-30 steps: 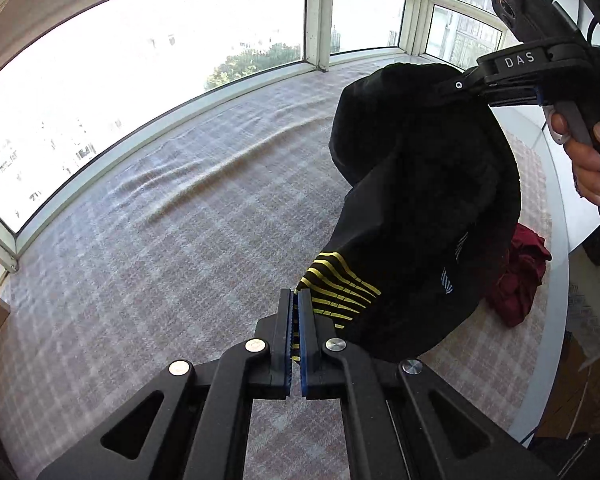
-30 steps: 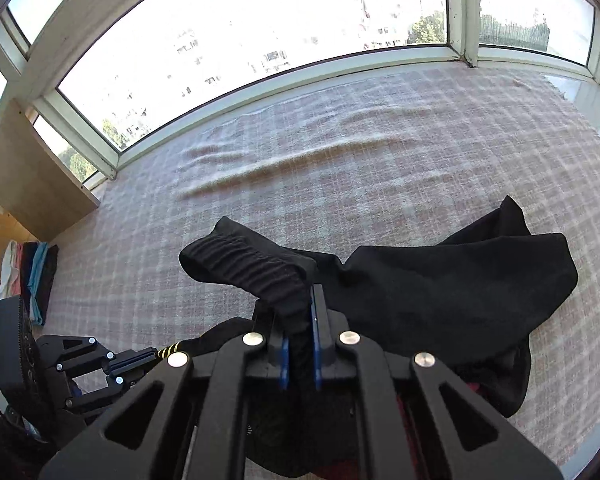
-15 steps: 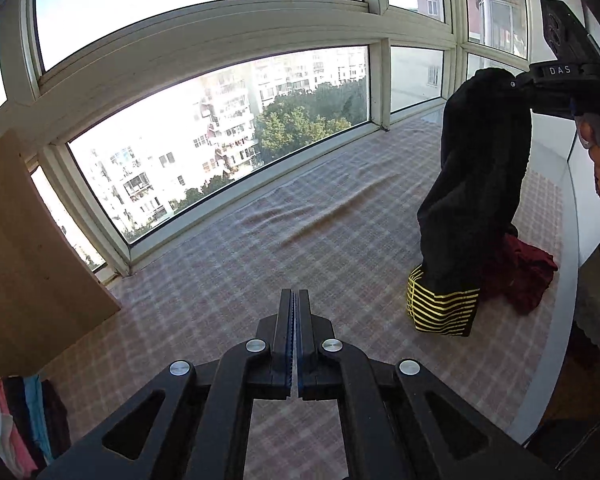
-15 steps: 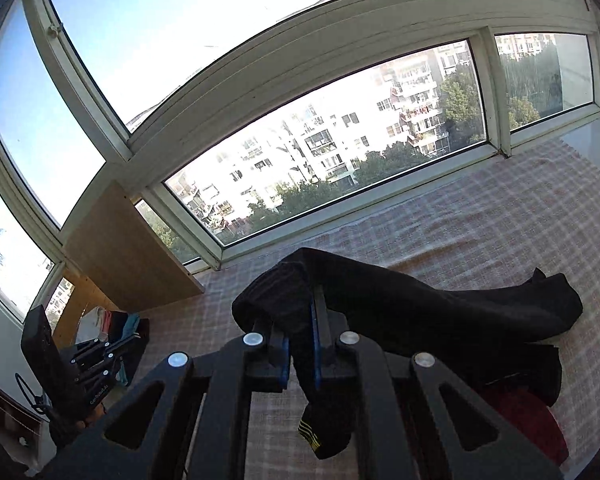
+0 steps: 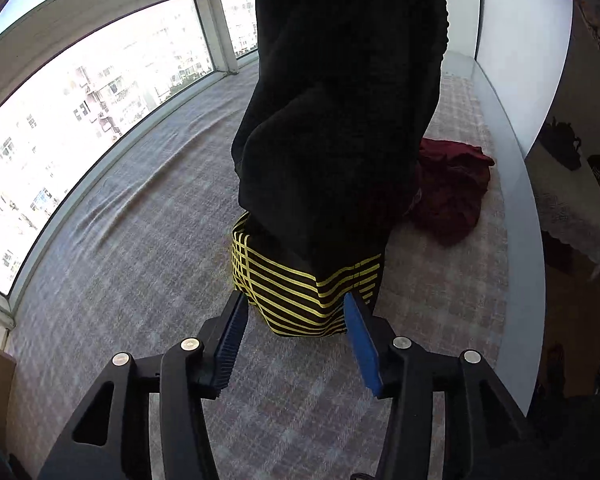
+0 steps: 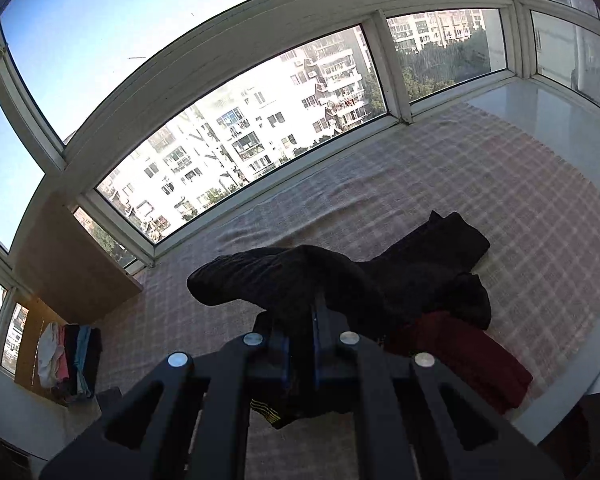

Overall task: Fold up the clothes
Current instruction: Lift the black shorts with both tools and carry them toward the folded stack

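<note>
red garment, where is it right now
In the left wrist view the red garment lies crumpled on the checked cloth, right of the hanging black garment; in the right wrist view it sits lower right, partly under black fabric.

Two black hand-held grippers, each seen from its own camera.

The left gripper (image 5: 294,320) has black, angular arms with triangular cut-outs, four round silver screw heads set across the linkage, and flat fingers lined with ribbed blue pads (image 5: 362,346). The right gripper (image 6: 300,320) is of the same build: matte black arms with cut-outs, four silver screw heads in a row, and blue pads showing as thin strips on the inner faces of its fingers.
</note>
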`<state>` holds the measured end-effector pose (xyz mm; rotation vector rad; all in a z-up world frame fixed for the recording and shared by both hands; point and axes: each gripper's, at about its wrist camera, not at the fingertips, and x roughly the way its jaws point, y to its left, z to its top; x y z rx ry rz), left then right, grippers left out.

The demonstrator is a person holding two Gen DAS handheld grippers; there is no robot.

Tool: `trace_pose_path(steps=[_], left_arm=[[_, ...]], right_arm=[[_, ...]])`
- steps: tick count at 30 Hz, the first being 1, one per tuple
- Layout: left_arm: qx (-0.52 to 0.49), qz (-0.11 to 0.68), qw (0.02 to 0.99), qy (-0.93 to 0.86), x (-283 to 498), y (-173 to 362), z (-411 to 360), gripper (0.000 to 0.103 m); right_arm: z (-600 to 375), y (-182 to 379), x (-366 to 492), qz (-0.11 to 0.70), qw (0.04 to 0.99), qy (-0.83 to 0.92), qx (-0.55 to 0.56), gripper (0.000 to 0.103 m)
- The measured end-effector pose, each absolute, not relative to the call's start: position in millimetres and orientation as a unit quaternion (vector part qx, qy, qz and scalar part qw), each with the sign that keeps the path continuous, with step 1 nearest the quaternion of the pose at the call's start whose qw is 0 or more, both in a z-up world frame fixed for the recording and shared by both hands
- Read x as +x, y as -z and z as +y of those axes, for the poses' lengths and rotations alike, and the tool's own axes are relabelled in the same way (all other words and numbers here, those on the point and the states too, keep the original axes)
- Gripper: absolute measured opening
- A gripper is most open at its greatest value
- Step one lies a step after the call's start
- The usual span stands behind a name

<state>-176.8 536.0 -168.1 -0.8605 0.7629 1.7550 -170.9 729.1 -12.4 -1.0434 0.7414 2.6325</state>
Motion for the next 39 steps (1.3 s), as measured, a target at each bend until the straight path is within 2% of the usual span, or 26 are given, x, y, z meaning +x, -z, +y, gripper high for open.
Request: trace_pose_path(steps=[2,4,6,9,10,14,21,26,33,39], left_arm=[[-0.365,0.319,0.515,-0.707,-172,172,548,0.049],[-0.359,0.328,0.519,-0.702,-164,177,560,0.058],[-0.356,0.353,0.503,-0.704,-164,190,575,0.058],[-0.394,0.349,0.493,-0.693,-177,205,589,0.006],[-0.411,0.341,0.492,-0.688,-184,208,591,0.004],[-0.424,0.273,0.511,-0.696,-208,175,571,0.003],[-0.344,0.174,0.493,-0.780,-266,34,491,0.003],[-0.283,0.157,0.467,-0.823,-276,-49,423,0.003],[-0.184,0.166,0.451,-0.857,-246,-162,317,0.003],[-0.153,0.161,0.433,-0.874,-223,-202,210,0.003]], right_arm=[[733,15,-165,0.250,0.112,-0.894,-0.356,0.008],[735,17,-164,0.248,0.112,-0.893,-0.358,0.008],[738,18,-165,0.251,0.110,-0.893,-0.358,0.008],[743,19,-168,0.258,0.104,-0.892,-0.357,0.008],[745,19,-169,0.258,0.103,-0.892,-0.356,0.008],[753,21,-171,0.267,0.100,-0.890,-0.356,0.008],[760,-6,-168,0.308,0.062,-0.895,-0.316,0.008],[736,-59,-173,0.286,0.042,-0.918,-0.272,0.008],[661,-134,-168,0.247,-0.005,-0.943,-0.224,0.008],[573,-178,-150,0.229,-0.043,-0.956,-0.179,0.008]])
